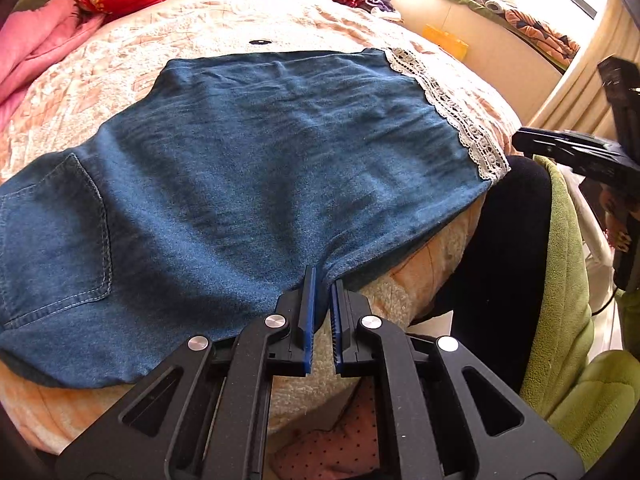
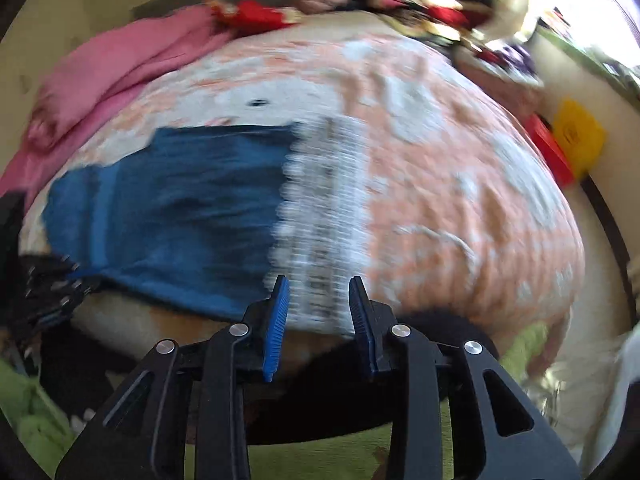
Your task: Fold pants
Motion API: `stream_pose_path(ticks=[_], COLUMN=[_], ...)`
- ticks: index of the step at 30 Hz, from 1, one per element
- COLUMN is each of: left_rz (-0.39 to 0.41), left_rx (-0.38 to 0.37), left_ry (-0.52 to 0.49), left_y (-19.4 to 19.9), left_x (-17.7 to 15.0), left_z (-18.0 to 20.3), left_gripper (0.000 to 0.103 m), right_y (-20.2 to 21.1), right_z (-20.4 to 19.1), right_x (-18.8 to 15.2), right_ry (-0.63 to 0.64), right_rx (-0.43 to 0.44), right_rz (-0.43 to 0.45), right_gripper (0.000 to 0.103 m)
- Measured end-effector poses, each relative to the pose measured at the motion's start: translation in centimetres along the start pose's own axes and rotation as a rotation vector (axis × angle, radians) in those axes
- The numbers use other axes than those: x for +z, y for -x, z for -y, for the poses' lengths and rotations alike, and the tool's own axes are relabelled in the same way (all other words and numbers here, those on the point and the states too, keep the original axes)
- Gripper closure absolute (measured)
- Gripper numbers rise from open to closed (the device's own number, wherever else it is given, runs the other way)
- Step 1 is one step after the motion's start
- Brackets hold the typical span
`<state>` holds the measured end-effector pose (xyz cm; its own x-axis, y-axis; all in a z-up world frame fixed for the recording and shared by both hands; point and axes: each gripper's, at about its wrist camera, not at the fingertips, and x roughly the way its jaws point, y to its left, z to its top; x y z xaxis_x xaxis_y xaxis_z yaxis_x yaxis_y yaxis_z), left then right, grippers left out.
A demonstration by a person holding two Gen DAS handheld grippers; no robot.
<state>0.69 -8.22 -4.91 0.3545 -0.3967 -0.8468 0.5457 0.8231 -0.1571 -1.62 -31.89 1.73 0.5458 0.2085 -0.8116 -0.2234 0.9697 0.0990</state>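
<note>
Left gripper (image 1: 323, 280), nearest: blue pads pinched tight on near edge of blue denim pants (image 1: 248, 168).
Right gripper (image 2: 318, 292): jaws partly apart, empty, above white lace hem (image 2: 320, 216).
Pants: flat across peach-and-white patterned bedspread (image 1: 168, 36), pocket leftward.
Fold advice: grip lace corner squarely, lift both edges level, align hems.

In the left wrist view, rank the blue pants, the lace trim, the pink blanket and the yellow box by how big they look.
1. blue pants
2. pink blanket, partly cut off by the frame edge
3. lace trim
4. yellow box, farther away, so maybe bigger than it looks
</note>
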Motion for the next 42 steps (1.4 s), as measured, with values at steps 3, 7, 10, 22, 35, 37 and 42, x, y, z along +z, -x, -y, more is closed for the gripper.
stream_pose_path(ticks=[3, 7, 10, 22, 35, 37, 42], left_rz=[-0.005, 0.0, 0.048, 0.222, 0.211, 0.223, 0.185], left_rx=[0.003, 0.003, 0.021, 0.412, 0.534, 0.573, 0.556], left_ry=[0.005, 0.02, 0.052, 0.5, 0.502, 0.492, 0.519], left_y=[-0.1, 0.8, 3.0, 11.1, 10.1, 10.7, 9.2], left_x=[-0.1, -0.6, -1.1, -3.4, -2.4, -2.2, -3.3], left_z=[-0.1, -0.2, -1.1, -14.8, -17.7, -18.2, -19.9], left_gripper=[0.1, 0.086, 0.065, 0.032, 0.073, 0.073, 0.065], right_y=[-2.1, -6.6, -7.3, -4.7, -5.8, -6.1, -7.1], right_z=[-3.0, -3.6, -2.3, 0.6, -1.0, -1.2, -1.4], right_x=[0.7, 0.4, -0.4, 0.2, 0.9, 0.8, 0.4], right_ry=[0.073, 0.104, 0.054, -0.014, 0.003, 0.004, -0.009], right_rx=[0.1, 0.034, 0.068, 0.107, 0.104, 0.095, 0.089], right_rz=[-0.045, -0.188, -0.193, -0.107, -0.132, -0.14, -0.164], right_gripper=[0.072, 0.074, 0.074, 0.068, 0.065, 0.065, 0.064])
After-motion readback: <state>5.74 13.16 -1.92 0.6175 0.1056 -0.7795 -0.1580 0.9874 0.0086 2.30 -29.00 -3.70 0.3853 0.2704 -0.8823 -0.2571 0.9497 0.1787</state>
